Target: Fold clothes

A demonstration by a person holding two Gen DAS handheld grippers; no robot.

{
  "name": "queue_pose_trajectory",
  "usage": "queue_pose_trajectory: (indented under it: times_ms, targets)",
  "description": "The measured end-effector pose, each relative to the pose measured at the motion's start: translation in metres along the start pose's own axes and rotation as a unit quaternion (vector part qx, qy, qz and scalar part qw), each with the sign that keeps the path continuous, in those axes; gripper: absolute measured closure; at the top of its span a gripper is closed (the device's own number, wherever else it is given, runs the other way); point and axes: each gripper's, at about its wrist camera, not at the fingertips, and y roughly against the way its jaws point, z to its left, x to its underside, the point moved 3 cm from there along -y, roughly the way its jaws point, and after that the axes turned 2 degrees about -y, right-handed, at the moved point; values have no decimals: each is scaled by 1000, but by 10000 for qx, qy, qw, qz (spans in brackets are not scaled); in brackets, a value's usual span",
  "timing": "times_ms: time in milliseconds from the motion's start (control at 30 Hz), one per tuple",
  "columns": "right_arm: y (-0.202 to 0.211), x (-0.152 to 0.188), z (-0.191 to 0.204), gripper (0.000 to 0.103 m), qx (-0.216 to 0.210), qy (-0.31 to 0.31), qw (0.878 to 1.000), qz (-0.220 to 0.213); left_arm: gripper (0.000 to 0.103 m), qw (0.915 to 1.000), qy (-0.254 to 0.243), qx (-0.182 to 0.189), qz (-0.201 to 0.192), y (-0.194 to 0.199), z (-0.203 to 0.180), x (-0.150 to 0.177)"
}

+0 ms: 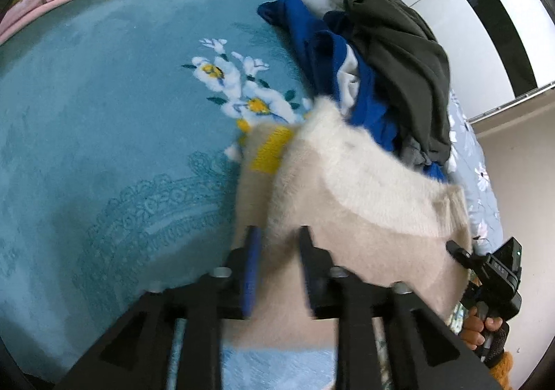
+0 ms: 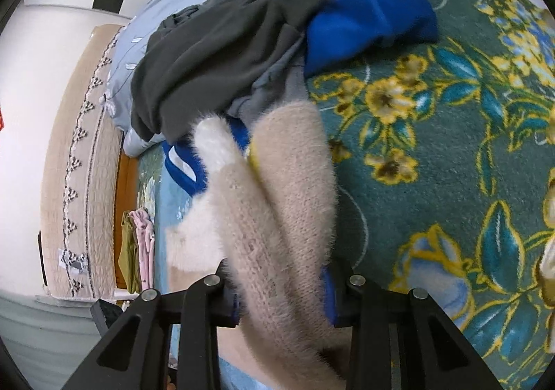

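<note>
Right hand-held gripper (image 2: 282,289) is clamped on the fuzzy cream sweater (image 2: 277,216), lifted above the bed (image 2: 433,164). Left hand-held gripper (image 1: 277,251) has its jaws apart around the sweater's other edge, pads apparently not pressing. Risk: that loose side may slip out and sag, spoiling the fold.

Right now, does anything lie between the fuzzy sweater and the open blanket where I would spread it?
Nothing visible does. The blanket beside the sweater is bare; the clothes pile lies on its other side.
</note>
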Motion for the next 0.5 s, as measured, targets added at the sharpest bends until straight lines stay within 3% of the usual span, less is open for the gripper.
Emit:
queue_pose_trajectory:
  times_ms: [67,267,500]
  targets:
    - [-2,0,-6,67,36,-42,10000,26,49,9999,107,50,34,-23,-14,-23]
    - [-10,-4,-13,66,94,-174,9998,97,44,9913,993,753,414,-40,30,-22]
    - [-17,-6,-21,66,73,-340,9993,152,44,9858,987,1223,586,-61,22,-27]
